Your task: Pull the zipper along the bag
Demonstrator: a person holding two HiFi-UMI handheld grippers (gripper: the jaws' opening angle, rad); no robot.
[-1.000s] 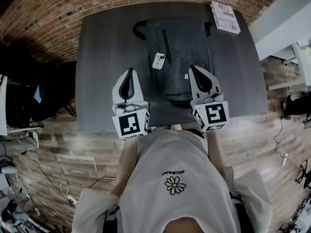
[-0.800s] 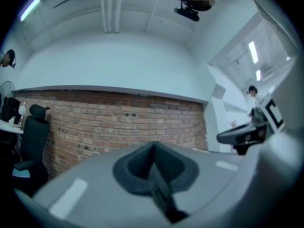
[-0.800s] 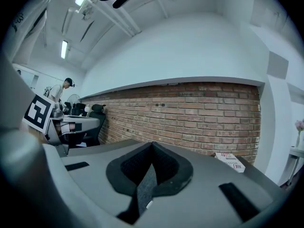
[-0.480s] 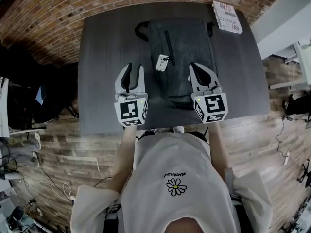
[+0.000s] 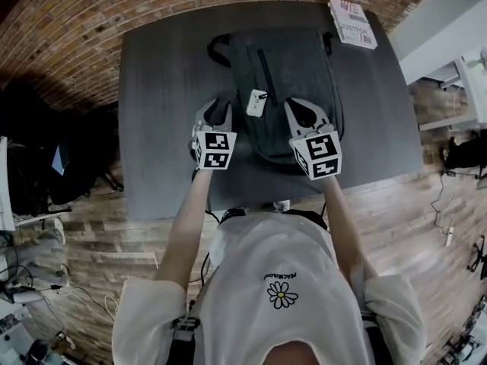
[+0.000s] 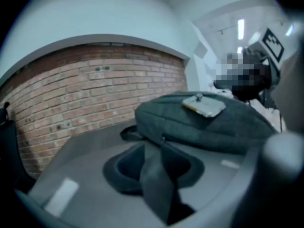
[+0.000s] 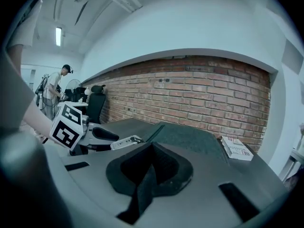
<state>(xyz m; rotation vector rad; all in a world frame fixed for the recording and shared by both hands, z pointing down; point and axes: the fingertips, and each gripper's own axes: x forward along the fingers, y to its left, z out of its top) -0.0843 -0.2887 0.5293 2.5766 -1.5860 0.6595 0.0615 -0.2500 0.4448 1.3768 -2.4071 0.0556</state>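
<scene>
Overhead: dark grey fabric backpack flat on the dark grey table, left hand-held gripper just beside its left edge, right hand-held gripper over its near right part. Left gripper view: jaws apart, just narrowed slightly, nothing between. Right gripper view: jaws pressed together, empty.

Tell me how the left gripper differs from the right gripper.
The left gripper has open jaws that have just been closing slightly, nothing between them; the right gripper is shut and empty. The left one is beside the left edge of the bag; the right one is over it. Both point away from the person.
</scene>
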